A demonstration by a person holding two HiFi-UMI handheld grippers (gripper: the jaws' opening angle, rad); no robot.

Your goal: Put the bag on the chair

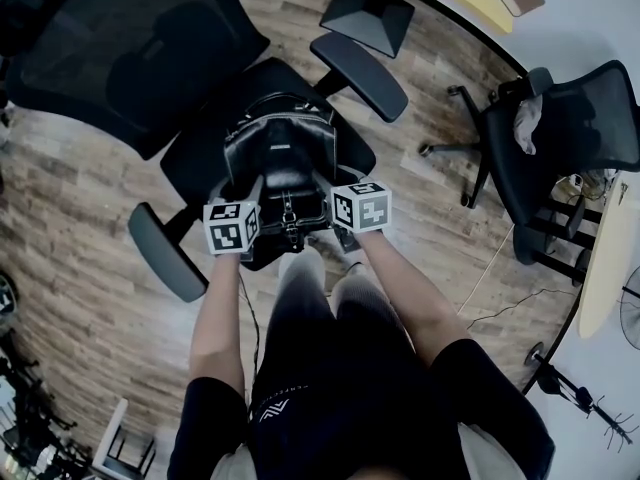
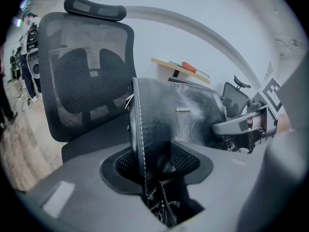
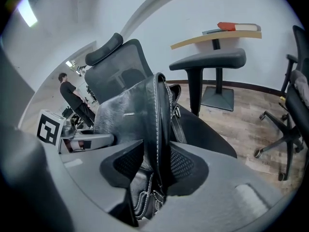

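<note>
A black leather bag [image 1: 275,153] stands upright on the seat [image 1: 195,163] of a black mesh office chair, in front of its backrest [image 1: 110,58]. My left gripper [image 1: 255,185] is at the bag's near left side and my right gripper [image 1: 322,183] at its near right side. In the left gripper view the bag's [image 2: 178,115] stitched side edge runs between the spread jaws of the left gripper [image 2: 157,164], which looks open. In the right gripper view the right gripper [image 3: 157,167] also stands open around the bag's [image 3: 130,115] other side seam. Each gripper shows in the other's view.
The chair's armrests [image 1: 360,73] [image 1: 165,253] flank the seat. A second office chair [image 1: 570,138] with cloth on it stands at the right. A table's pedestal base [image 1: 368,13] lies beyond the chair. Cables trail on the wood floor at the right. My legs are just below the seat.
</note>
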